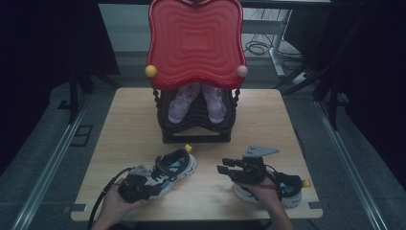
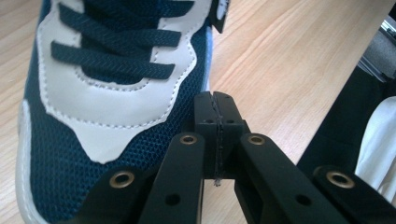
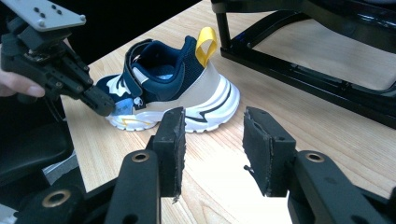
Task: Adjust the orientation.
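Pale wood tabletop (image 1: 129, 115) runs under everything, and the black shoe rack (image 1: 196, 135) at its far middle is my landmark. Left of the rack's front, nearer me, lies the navy shoe (image 1: 173, 168). My left gripper (image 1: 135, 184) sits clenched and empty at its toe, tips just beside the mesh, whether touching I cannot tell. To do this step well I would open wide, come over the collar and pinch firmly. Right of the rack's front, my right gripper (image 1: 225, 167) hangs part open, grasping nothing, above the second shoe (image 1: 287, 189).
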Tool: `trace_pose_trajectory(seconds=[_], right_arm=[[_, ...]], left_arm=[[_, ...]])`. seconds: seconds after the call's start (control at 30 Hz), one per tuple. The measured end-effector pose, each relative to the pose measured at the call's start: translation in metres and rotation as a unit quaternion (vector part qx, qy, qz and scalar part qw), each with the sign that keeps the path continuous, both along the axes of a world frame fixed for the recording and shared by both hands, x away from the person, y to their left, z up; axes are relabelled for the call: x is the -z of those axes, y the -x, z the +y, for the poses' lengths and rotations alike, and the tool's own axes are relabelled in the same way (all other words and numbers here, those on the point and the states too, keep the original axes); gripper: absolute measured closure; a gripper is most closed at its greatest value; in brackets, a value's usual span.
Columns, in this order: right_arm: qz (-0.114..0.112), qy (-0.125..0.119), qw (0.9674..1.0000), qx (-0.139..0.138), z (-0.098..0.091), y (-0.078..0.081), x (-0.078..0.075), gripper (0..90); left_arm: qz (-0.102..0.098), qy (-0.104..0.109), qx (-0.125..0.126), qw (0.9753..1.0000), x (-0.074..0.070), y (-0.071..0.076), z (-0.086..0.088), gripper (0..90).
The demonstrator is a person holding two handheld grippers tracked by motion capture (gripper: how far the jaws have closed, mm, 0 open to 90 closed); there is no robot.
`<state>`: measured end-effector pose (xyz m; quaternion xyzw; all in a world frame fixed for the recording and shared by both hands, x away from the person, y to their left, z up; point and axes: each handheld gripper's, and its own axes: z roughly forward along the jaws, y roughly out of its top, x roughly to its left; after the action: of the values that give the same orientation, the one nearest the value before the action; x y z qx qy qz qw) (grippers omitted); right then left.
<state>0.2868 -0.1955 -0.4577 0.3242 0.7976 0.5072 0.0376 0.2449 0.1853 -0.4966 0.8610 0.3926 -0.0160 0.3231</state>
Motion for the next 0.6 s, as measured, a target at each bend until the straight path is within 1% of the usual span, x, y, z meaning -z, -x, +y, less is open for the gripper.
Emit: trace_pose_trajectory(seconds=[0.17,0.33,0.37,0.4,0.5,0.6], right_arm=[[-0.001,0.000,1.0000,-0.001,0.000,0.000,-0.001,59.1],[0.000,0.000,1.0000,0.001,-0.001,0.000,-0.001,59.1],[0.000,0.000,1.0000,0.001,-0.001,0.000,-0.001,59.1],[0.000,0.000,1.0000,0.002,-0.001,0.000,-0.001,59.0],[0.000,0.000,1.0000,0.002,-0.002,0.000,-0.001,59.0],[0.000,0.001,1.0000,0.002,-0.002,0.000,-0.001,59.0]], left_arm=[[0.001,-0.011,-0.017,0.9998,0.000,-0.005,0.013,90.0],[0.006,-0.018,-0.035,0.9992,0.003,-0.011,0.023,90.0],[0.007,-0.022,-0.037,0.9991,0.005,-0.012,0.025,90.0],[0.008,-0.027,-0.039,0.9989,0.006,-0.014,0.026,90.0],[0.014,-0.026,-0.040,0.9988,0.009,-0.018,0.028,89.9],[0.015,-0.030,-0.041,0.9986,0.009,-0.022,0.030,89.8]])
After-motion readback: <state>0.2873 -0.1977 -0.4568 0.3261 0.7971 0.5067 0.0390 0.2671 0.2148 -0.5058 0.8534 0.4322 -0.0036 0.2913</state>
